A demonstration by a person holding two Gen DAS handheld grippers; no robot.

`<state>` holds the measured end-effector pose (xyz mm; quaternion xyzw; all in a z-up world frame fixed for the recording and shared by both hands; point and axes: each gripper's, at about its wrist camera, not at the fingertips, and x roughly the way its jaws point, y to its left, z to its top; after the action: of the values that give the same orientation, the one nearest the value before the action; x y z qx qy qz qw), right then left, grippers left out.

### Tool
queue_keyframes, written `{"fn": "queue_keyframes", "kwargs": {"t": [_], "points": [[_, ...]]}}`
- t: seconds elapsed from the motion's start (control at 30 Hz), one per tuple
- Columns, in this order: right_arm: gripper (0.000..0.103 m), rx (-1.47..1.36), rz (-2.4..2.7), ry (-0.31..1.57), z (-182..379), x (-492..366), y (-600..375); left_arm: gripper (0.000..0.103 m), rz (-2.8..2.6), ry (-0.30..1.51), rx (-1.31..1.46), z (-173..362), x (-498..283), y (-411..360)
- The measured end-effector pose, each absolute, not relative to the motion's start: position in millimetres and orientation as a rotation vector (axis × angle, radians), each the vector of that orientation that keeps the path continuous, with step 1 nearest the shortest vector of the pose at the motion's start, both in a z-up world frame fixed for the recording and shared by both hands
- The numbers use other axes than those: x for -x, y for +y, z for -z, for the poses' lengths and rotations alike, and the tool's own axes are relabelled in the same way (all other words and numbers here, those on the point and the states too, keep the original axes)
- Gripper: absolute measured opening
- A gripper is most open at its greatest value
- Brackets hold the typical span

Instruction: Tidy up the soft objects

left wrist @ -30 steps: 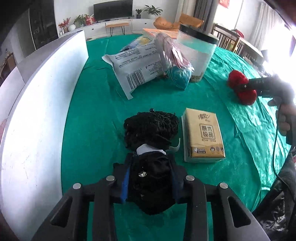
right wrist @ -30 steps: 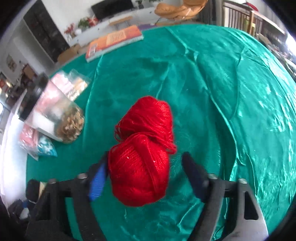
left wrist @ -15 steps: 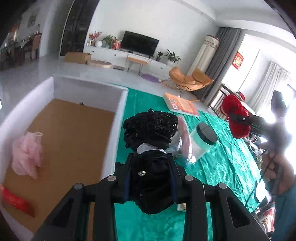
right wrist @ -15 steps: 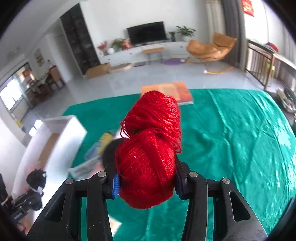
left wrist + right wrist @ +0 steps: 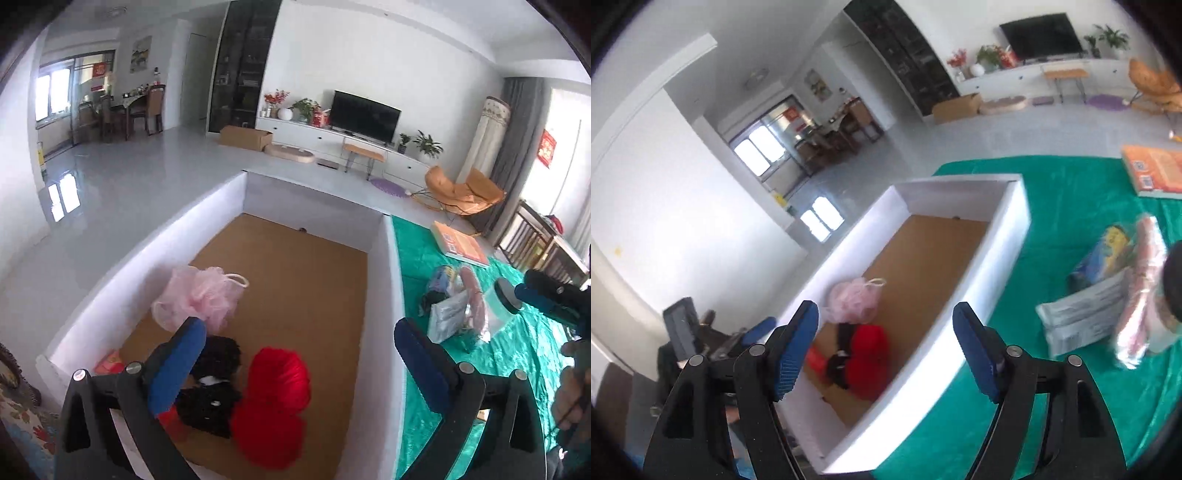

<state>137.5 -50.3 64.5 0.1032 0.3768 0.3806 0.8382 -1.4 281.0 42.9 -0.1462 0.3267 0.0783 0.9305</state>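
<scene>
both claws are spreading, nothing between the pads — left gripper (image 5: pixel 299 343) and right gripper (image 5: pixel 886 332) hang over the white box (image 5: pixel 388 295). red yarn (image 5: pixel 273 402) and black mesh bundle (image 5: pixel 210 387) lie touching near its front wall, pink bath pouf (image 5: pixel 199 299) just behind them.

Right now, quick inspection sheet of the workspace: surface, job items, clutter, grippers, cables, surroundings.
Surface: green cloth on the table, wrinkled.
Job's things: white box holds red yarn, black mesh item, pink bath pouf.
Clutter: orange book, packets and a lidded jar on the cloth.
Grippers: left gripper and right gripper both opening, nothing between the jaws.
Cables: nothing seen.
Surroundings: living room, TV, orange chair.
</scene>
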Motion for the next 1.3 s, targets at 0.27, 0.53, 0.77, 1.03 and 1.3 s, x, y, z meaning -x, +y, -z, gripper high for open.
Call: {"fn": "queue_keyframes", "kwargs": {"t": [0.27,0.53,0.77,1.03,1.3], "points": [[0.08,0.149,-0.468,0.914,45.0,-88.6,-159.2,0.101,0.18,0.698,0.224,-43.3,-30.6,169.1],[0.078,0.366,-0.38,0.891,81.7,-70.6,-97.3,0.101,0.269,0.739,0.204,-40.5,-24.2,115.7],[0.076,0.302,-0.273,0.906,88.6,-97.4,-196.7,0.101,0.306,0.831,0.168,6.8,-39.9,82.6],[0.071,0.007,-0.08,0.891,61.0,-187.7,-315.8,0.101,0.26,0.901,0.102,57.4,-85.8,61.9],[0.078,-0.036,-0.075,0.953,82.9,-130.6,-264.5,0.101,0.169,0.915,0.001,92.5,-122.6,55.3]]}}
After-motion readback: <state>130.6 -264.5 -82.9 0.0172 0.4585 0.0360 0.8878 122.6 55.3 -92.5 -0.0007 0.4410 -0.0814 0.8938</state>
